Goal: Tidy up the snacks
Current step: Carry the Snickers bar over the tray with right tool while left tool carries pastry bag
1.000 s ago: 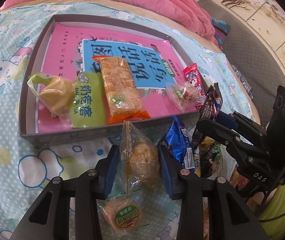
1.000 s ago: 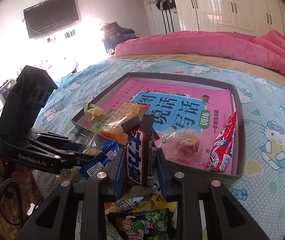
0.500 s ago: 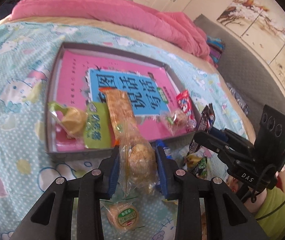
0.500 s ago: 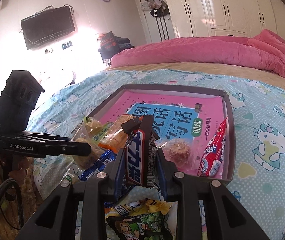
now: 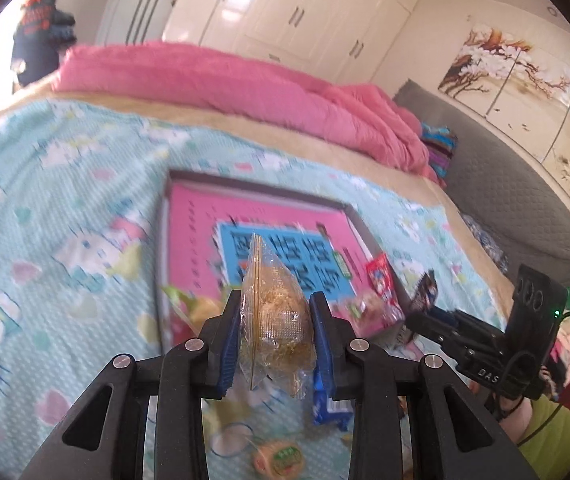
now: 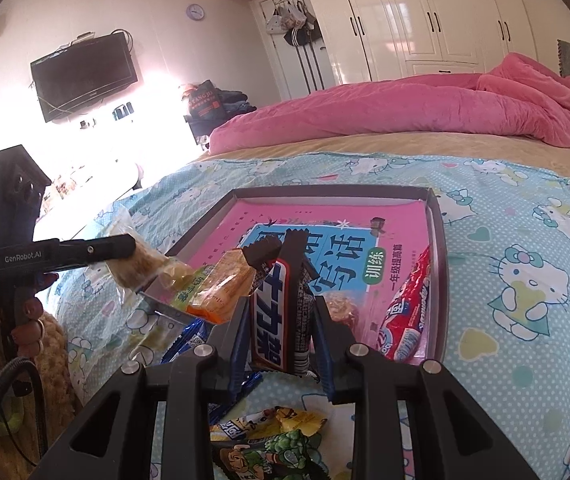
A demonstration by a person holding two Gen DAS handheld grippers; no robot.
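Observation:
My left gripper (image 5: 275, 320) is shut on a clear-wrapped golden pastry (image 5: 273, 280), held in the air in front of the grey tray (image 5: 245, 180) with its pink book lining. The right wrist view shows that left gripper (image 6: 135, 250) and the pastry (image 6: 145, 270) left of the tray's near corner. A black chocolate bar (image 6: 285, 280) stands upright in my shut right gripper (image 6: 281, 312), just before the tray's (image 6: 325, 191) near edge. In the tray lie an orange cracker pack (image 6: 221, 288), a green pack (image 6: 189, 292), a wrapped round pastry (image 6: 341, 308) and a red sausage pack (image 6: 409, 312).
On the cartoon-cat sheet near me lie a blue pack (image 5: 329, 404), a round cake with a green label (image 5: 281, 456) and a yellow-green snack bag (image 6: 269, 440). A pink quilt (image 6: 405, 108) is bunched behind the tray. A person's hand (image 6: 25, 320) holds the left gripper.
The left gripper has risen off the sheet with the pastry and tipped upward, so more of the room shows. The right gripper has drifted a little with the chocolate bar still in it.

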